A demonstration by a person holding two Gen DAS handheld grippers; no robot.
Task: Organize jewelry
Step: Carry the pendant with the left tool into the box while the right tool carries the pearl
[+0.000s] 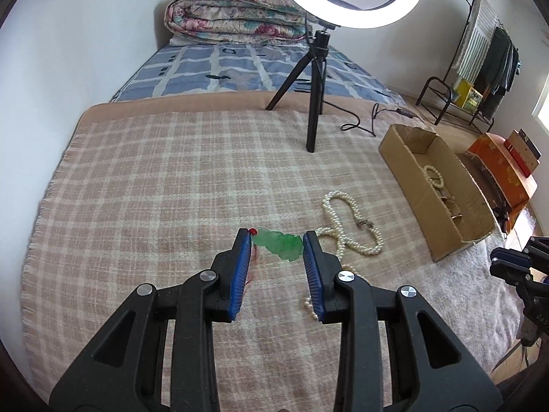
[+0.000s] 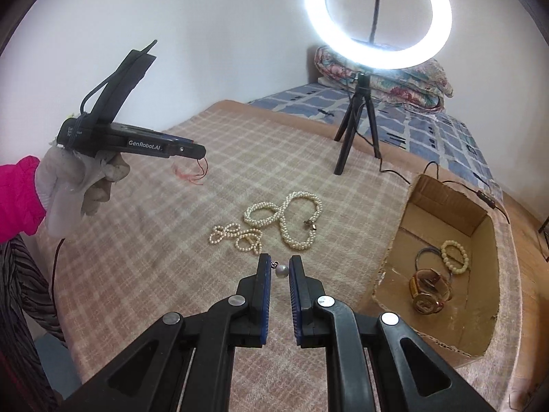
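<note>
My left gripper (image 1: 276, 240) is shut on a green jade pendant (image 1: 281, 243) with a red cord, held above the plaid blanket; it also shows in the right wrist view (image 2: 195, 152) with red threads hanging. My right gripper (image 2: 278, 267) is shut on a grey pearl pendant (image 2: 282, 271) just above the blanket. A long pearl necklace (image 2: 295, 219) and a smaller pearl strand (image 2: 236, 235) lie on the blanket ahead. The cardboard box (image 2: 442, 202) at right holds a bead bracelet (image 2: 454, 255), a gold watch (image 2: 427, 292) and a dark bangle.
A ring light on a black tripod (image 2: 357, 137) stands on the bed behind the jewelry, its cable trailing to the box. A folded quilt (image 1: 236, 13) lies at the bed's far end. An orange box (image 1: 504, 175) and a clothes rack stand at right.
</note>
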